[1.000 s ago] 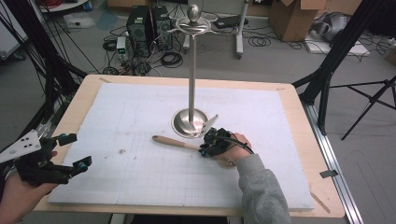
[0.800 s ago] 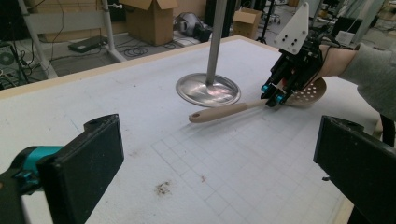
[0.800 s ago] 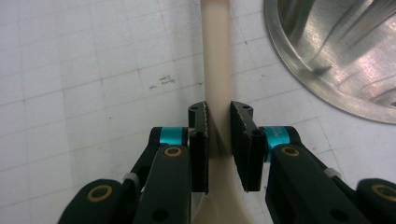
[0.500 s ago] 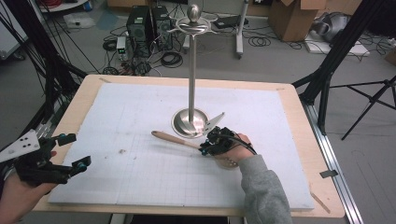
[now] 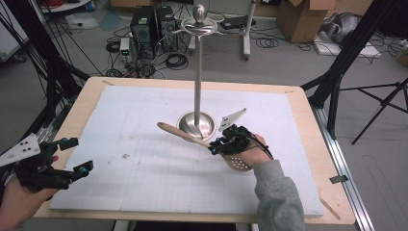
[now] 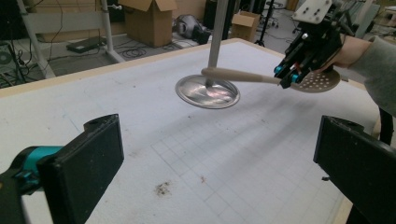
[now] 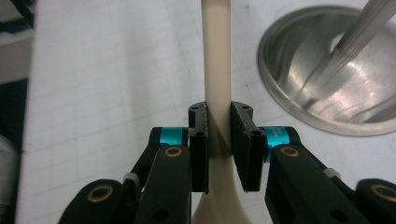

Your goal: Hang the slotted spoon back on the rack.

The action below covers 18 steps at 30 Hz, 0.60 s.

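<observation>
The right gripper (image 5: 217,145) is clamping its jaws on a slotted spoon (image 5: 185,134) beside the stand (image 5: 197,91); the left gripper (image 5: 74,156) is hovering, jaws wide, gripping nothing.

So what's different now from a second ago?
The right gripper, shut on the slotted spoon, has lifted it: the handle end now tilts up off the mat beside the stand's base. The left gripper stays open at the table's near left edge; the stand hasn't moved.
</observation>
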Motion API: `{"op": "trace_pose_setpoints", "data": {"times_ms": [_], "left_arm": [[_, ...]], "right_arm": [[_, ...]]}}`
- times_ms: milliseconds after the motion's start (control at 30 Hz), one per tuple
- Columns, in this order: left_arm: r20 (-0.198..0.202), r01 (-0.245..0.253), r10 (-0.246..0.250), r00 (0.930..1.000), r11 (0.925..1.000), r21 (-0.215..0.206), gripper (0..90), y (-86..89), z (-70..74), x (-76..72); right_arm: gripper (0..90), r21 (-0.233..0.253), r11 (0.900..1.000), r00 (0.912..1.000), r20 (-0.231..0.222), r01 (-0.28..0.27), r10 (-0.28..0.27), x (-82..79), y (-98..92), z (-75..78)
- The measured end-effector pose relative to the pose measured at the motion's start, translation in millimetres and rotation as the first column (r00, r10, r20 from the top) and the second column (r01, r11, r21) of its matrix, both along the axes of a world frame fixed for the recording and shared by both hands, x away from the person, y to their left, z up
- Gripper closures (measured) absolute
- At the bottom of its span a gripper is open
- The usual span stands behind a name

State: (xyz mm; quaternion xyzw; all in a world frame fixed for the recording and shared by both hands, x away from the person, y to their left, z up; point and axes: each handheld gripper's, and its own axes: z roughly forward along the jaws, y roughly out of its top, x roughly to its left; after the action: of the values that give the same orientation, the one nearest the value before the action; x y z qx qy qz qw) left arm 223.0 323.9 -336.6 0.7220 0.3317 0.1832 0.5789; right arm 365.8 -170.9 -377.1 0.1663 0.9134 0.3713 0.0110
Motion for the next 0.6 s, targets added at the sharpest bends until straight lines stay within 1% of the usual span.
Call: {"op": "trace_pose_setpoints", "data": {"times_ms": [167,200,233,267,300,333,367,400,500,533,567,600], "left_arm": [[0.002,0.0,0.0,1.0,1.0,-0.001,2.0,0.1,0.5,0.2],[0.002,0.003,-0.003,1.0,1.0,0.003,2.0,-0.1,0.5,0.6],[0.002,0.003,-0.003,1.0,1.0,0.003,2.0,-0.1,0.5,0.6],[0.0,0.0,0.0,1.0,1.0,0.001,2.0,-1.1,0.3,1.0],[0.0,0.0,0.0,1.0,1.0,0.001,2.0,-1.1,0.3,1.0],[-0.001,0.004,-0.004,1.0,1.0,0.005,2.0,-1.5,0.4,1.4],[-0.001,0.005,-0.005,1.0,1.0,0.004,2.0,-2.1,0.3,1.7],[-0.001,0.006,-0.006,1.0,1.0,0.005,2.0,-3.1,0.3,2.2],[-0.001,0.008,-0.008,1.0,1.0,0.004,2.0,-4.4,0.2,3.0],[-0.003,0.013,-0.013,0.9999,0.9999,0.006,2.0,-4.9,0.1,3.8],[-0.003,0.013,-0.013,0.9999,0.9999,0.006,2.0,-4.9,0.1,3.8],[-0.004,0.012,-0.012,0.9999,0.9999,0.005,2.0,-5.5,-0.1,4.4]], "right_arm": [[78.1,0.068,0.998,0.9996,0.027,0.0,-0.002,-4.4,-10.4,17.0],[78.1,0.076,0.997,0.9994,0.033,0.001,-0.004,-5.4,-12.5,20.4],[78.1,0.076,0.997,0.9994,0.033,0.001,-0.004,-5.4,-12.5,20.4],[78.1,0.094,0.996,0.9987,0.05,0.002,-0.006,-7.7,-17.9,27.5],[78.1,0.094,0.996,0.9987,0.05,0.002,-0.006,-7.7,-17.9,27.5],[78.1,0.109,0.994,0.9983,0.057,0.007,-0.013,-9.5,-23.3,33.1],[78.1,0.109,0.994,0.9983,0.057,0.007,-0.013,-9.5,-23.3,33.1],[78.1,0.123,0.992,0.998,0.06,0.012,-0.019,-11.4,-29.0,38.0],[78.0,0.134,0.991,0.9978,0.062,0.013,-0.022,-13.1,-33.7,42.1],[78.0,0.152,0.988,0.9968,0.072,0.024,-0.035,-14.8,-40.1,46.9],[78.0,0.152,0.988,0.9968,0.072,0.024,-0.035,-14.8,-40.1,46.9],[78.0,0.173,0.984,0.9956,0.079,0.036,-0.05,-16.2,-45.8,50.8]]}}
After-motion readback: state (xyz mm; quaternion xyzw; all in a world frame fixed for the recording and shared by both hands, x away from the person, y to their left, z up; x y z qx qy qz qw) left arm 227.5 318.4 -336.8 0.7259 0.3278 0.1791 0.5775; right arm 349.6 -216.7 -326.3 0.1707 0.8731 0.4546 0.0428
